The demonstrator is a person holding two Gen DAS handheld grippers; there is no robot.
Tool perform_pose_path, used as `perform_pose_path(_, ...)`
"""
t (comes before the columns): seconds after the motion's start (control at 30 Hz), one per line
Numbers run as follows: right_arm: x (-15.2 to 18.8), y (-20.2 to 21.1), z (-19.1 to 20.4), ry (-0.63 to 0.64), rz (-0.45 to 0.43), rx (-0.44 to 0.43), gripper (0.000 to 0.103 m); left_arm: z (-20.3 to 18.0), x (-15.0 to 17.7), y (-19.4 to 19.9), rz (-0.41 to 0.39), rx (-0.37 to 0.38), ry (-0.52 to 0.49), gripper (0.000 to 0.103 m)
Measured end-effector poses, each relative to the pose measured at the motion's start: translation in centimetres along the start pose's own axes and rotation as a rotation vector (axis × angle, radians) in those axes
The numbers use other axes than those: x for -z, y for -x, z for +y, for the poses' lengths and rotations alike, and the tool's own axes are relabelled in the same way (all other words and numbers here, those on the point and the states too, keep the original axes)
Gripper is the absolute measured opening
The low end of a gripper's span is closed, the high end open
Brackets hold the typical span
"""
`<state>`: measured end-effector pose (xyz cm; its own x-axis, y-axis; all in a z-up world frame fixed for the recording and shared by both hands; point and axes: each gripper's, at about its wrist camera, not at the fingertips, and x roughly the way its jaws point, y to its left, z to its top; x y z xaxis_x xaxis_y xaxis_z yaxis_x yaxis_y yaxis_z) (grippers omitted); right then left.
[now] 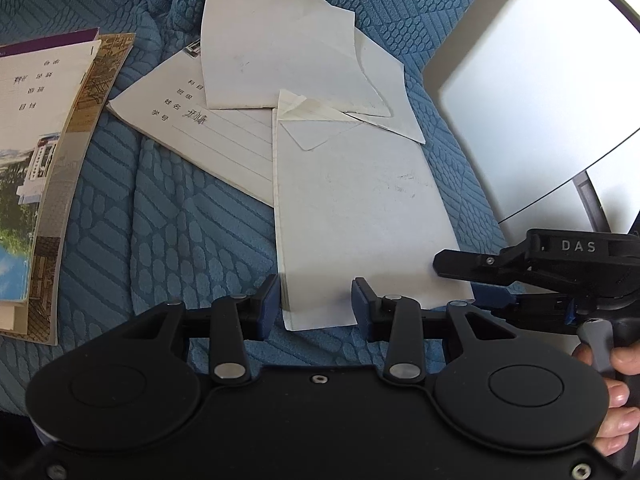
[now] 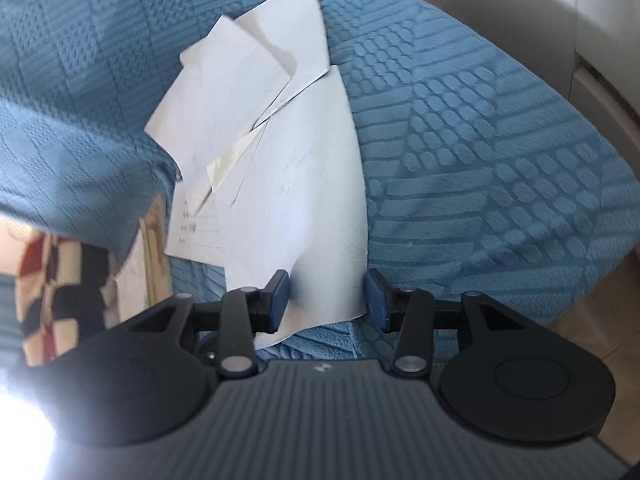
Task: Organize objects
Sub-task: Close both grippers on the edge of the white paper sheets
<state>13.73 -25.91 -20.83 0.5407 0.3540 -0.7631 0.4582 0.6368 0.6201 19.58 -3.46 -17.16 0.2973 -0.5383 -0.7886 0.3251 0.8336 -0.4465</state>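
Early stage, by the look of it. Loose booklets and sheets lie scattered on the blue quilted cover of what looks like a sofa or bed; nothing here is squared up yet.

Done so far, apparently: a stack of books sits at the left of the left wrist view, with a picture-cover book under a white-and-purple one. It looks like the collecting pile, but that is a guess.

Left to do: at least 4 paper items overlap in a messy fan.
- nearest exercise book: plain grey-white cover, faint pencil smudges, top corner dog-eared and peeled back showing a yellowed layer
- lined exercise book: printed field labels and handwriting, partly under the others
- upper sheet: slightly curled, lying on top of the pile
- 1 or 2 more sheets poke out at the right, bent corners

Left gripper: jaws partly open, straddling the near edge of the nearest exercise book, pads not pressing on it.

Right gripper: jaws partly open too, astride the same book's near right corner; the right pad is clear of the paper, the left looks apart from it too, no grip visible. In the left wrist view, it comes in from the right, with a hand on its handle.

Paper is thin and floppy, so it will likely sag if lifted by 1 edge.
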Motion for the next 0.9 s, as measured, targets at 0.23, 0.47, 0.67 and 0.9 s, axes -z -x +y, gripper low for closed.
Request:
perform_pose_path(0.23, 0.1, -0.1, 0.1, 0.021, -0.015, 0.034, 0.025, 1.9, -0.4, 0.2, 0.04, 0.08, 0.101, 0.043)
perform_pose_path(0.47, 0.6, 0.8, -0.3, -0.026, -0.063, -0.075, 0.02, 6.5, 0.6, 1.0, 0.131, 0.349, 0.417, 0.062)
perform_pose_path(0.67, 0.7, 1.2, 0.1, -0.037, -0.066, -0.114, 0.02, 5.8, 2.2, -2.0, 0.254, 0.563, 0.582, 0.074)
perform_pose_path(0.9, 0.8, 2.0, -0.6, -0.062, -0.087, -0.167, 0.02, 7.5, 1.8, -5.6, 0.257, 0.582, 0.792, 0.071)
